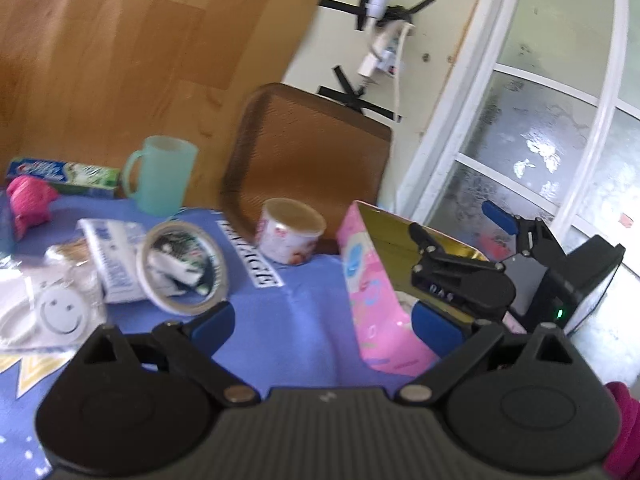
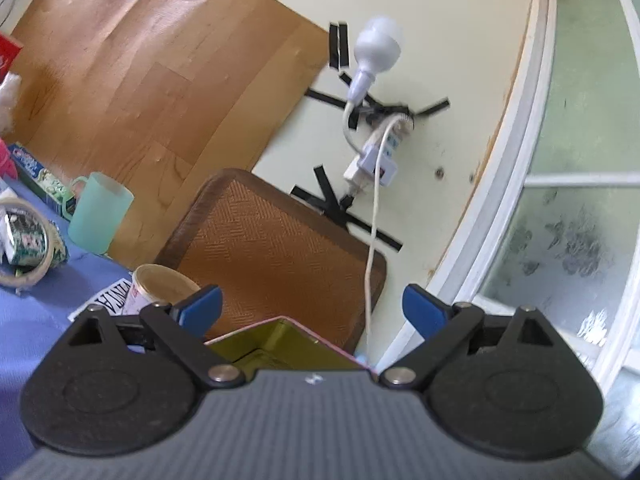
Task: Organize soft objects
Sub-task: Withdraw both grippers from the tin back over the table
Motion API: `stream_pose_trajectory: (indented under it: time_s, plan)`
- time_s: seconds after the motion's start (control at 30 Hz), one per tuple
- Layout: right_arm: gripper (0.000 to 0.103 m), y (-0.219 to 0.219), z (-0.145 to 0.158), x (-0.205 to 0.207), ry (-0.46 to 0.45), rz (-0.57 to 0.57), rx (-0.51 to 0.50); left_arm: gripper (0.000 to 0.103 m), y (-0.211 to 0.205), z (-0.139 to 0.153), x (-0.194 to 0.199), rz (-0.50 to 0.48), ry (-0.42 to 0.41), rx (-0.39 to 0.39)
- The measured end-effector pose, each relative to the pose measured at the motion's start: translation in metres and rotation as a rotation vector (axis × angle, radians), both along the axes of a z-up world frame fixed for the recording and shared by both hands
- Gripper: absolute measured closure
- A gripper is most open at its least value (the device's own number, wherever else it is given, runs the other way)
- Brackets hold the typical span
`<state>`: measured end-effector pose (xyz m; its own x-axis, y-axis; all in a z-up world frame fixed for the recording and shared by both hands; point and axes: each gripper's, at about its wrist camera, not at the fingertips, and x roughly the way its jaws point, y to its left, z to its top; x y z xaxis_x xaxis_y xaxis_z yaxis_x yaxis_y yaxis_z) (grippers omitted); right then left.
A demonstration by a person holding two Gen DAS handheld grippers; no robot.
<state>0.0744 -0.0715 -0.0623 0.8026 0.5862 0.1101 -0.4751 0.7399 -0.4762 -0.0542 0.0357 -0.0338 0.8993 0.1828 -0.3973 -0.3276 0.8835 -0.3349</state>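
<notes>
Left gripper point(image 1: 324, 326): tilted down over blue cloth point(image 1: 304, 320), jaws wide, empty.
Right gripper point(image 2: 312, 306): near level above pink box point(image 2: 280, 340), jaws wide, empty.

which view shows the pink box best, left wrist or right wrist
The left wrist view. There the pink box shows its whole patterned pink side, its open top and the gold lining inside, standing on the blue cloth. The right wrist view catches only a corner of its gold interior and thin pink rim, mostly hidden behind the gripper body.

Gripper body hides the pink box point(image 2: 288, 336) almost entirely
</notes>
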Motion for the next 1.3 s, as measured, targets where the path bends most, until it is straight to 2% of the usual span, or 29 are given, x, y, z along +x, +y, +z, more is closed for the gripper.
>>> stream_pose_trajectory:
  time_s: [0.07, 0.17, 0.2, 0.27, 0.33, 0.5, 0.63, 0.73, 0.83, 0.93, 1.03, 1.1, 1.17, 1.23, 1.3]
  plan:
    - [0.005, 0.009, -0.005, -0.001, -0.023, -0.001, -0.049, 0.004, 0.008, -0.003, -0.005, 0.011, -0.006, -0.025]
    - [0.005, 0.024, -0.017, -0.014, -0.122, -0.014, -0.129, 0.004, 0.015, -0.006, -0.008, 0.021, -0.01, -0.053]
    - [0.006, 0.024, -0.016, -0.014, -0.121, -0.02, -0.119, 0.004, 0.015, -0.006, -0.009, 0.022, -0.009, -0.057]
    - [0.012, 0.015, -0.008, -0.012, -0.059, -0.009, -0.071, 0.004, 0.016, -0.007, -0.012, 0.021, -0.017, -0.059]
    - [0.013, 0.006, -0.005, -0.011, -0.017, 0.019, -0.037, 0.004, 0.016, -0.007, -0.016, 0.02, -0.021, -0.056]
    - [0.013, 0.003, -0.014, -0.022, -0.11, 0.089, -0.06, 0.004, 0.018, -0.01, -0.023, 0.037, -0.02, -0.065]
    - [0.013, 0.012, -0.004, -0.009, -0.058, 0.114, -0.05, 0.004, 0.025, -0.015, -0.029, 0.051, -0.008, -0.088]
    - [0.009, 0.014, -0.005, -0.011, -0.053, 0.135, -0.075, 0.004, 0.03, -0.015, -0.041, 0.081, -0.007, -0.07]
    - [0.006, 0.01, 0.001, -0.03, -0.033, 0.147, 0.035, 0.004, 0.04, -0.017, -0.059, 0.149, 0.015, -0.023]
    - [0.0, 0.019, 0.009, -0.062, -0.019, 0.257, 0.105, 0.004, 0.058, -0.021, -0.084, 0.256, 0.046, 0.041]
    - [0.002, 0.061, 0.015, -0.084, 0.167, 0.437, -0.011, 0.004, 0.078, -0.024, -0.11, 0.366, 0.069, 0.087]
    - [0.012, 0.1, 0.016, -0.093, 0.314, 0.534, -0.088, 0.004, 0.091, -0.027, -0.123, 0.437, 0.075, 0.13]
    - [0.038, 0.145, 0.017, -0.097, 0.44, 0.586, -0.156, 0.004, 0.103, -0.032, -0.135, 0.509, 0.073, 0.155]
    - [0.042, 0.191, 0.018, -0.099, 0.55, 0.614, -0.199, 0.006, 0.113, -0.037, -0.146, 0.533, 0.038, 0.087]
    - [0.046, 0.239, 0.018, -0.098, 0.653, 0.609, -0.227, 0.006, 0.118, -0.039, -0.151, 0.546, -0.011, 0.056]
